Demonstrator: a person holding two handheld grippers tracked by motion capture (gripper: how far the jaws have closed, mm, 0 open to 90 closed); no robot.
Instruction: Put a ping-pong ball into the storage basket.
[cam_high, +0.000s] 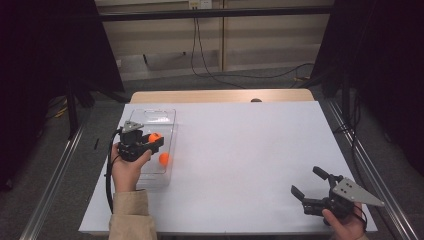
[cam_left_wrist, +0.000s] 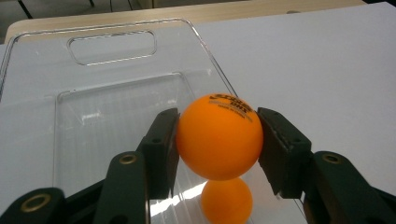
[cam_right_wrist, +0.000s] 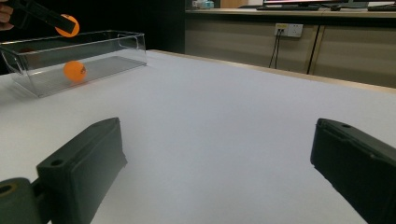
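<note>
An orange table-tennis ball (cam_left_wrist: 218, 136) with black print on its top sits clamped between the two black pads of the left claw (cam_high: 156, 140), one pad pressing on each side of it. The ball hangs in the air above a clear plastic bin (cam_high: 167, 116) that stands on the left part of the white worktop (cam_high: 240, 150). In the left gripper view the held ball is over the bin's interior, with the bin's moulded handle slot (cam_left_wrist: 112, 45) farther off at the top of the picture.

A second orange ball (cam_high: 163, 159) lies on the bin's floor, below and just nearer than the held one; in the left gripper view it shows directly under the held ball (cam_left_wrist: 227, 200), and in the right gripper view it rests inside the transparent wall (cam_right_wrist: 74, 71), while the held ball is above the rim, gripped by the far claw.

The person's left hand (cam_high: 127, 170), in a beige sleeve (cam_high: 131, 215), wraps the left gripper's body at the bin's near left side.

The right claw (cam_high: 309, 183) rests low at the worktop's near right corner, well apart from the bin, its jaws spread wide with nothing between them. The right hand (cam_high: 345, 226) holds it from below.
</note>
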